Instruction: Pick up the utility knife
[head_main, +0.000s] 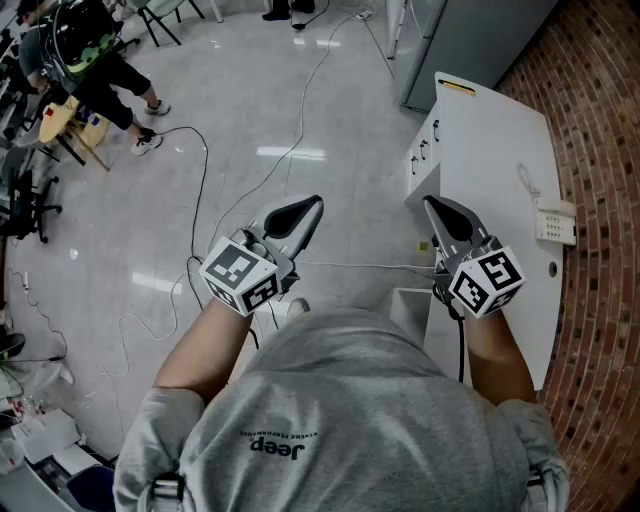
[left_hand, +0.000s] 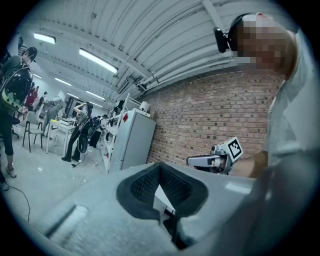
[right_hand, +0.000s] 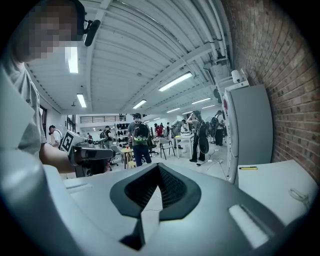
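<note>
Grippers wait side by side at chest height. The left gripper (head_main: 311, 206) and right gripper (head_main: 433, 204) are both closed with nothing between the jaws, probably because the reach has not begun. A slim yellow thing, likely the utility knife (right_hand: 248, 168), lies at the far edge of the white table (head_main: 500, 130), well apart from both. A looped cord (head_main: 527, 181) and a socket box (head_main: 556, 224) sit by the table's brick wall (head_main: 600, 150) edge. Cables trail over the glossy floor (head_main: 250, 110).
</note>
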